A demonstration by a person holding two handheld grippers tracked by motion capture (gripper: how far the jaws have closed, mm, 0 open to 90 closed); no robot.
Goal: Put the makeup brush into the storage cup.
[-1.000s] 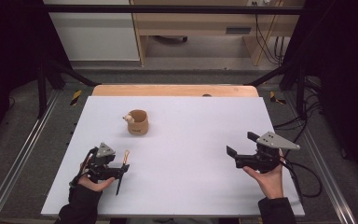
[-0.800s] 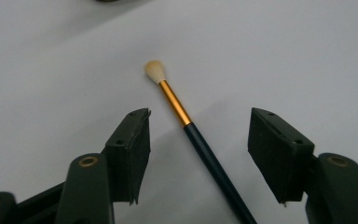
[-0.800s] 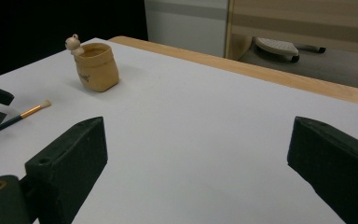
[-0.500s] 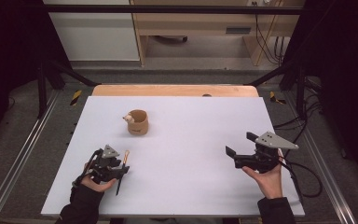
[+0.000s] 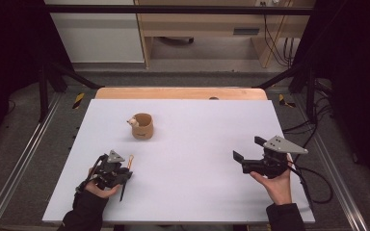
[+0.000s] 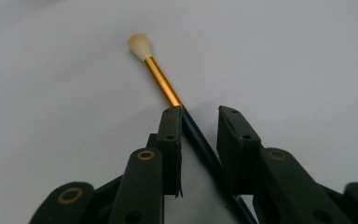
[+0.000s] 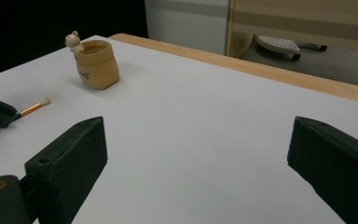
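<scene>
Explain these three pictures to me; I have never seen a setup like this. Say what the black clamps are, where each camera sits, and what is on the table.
A person sits at a white table, holding a hand-operated clamp in each hand. One camera looks down from above; the others ride on the clamps.

The left gripper has just been closing around a small brush lying on the table; one jaw touches its dark handle, the other still stands apart. The right gripper is wide open with nothing between its jaws. Farther back stands a tan cup with a little figure on its rim.

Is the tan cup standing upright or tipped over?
Upright: the tan cup stands on its base on the white table, mouth facing up, with a small figurine at its rim.
</scene>
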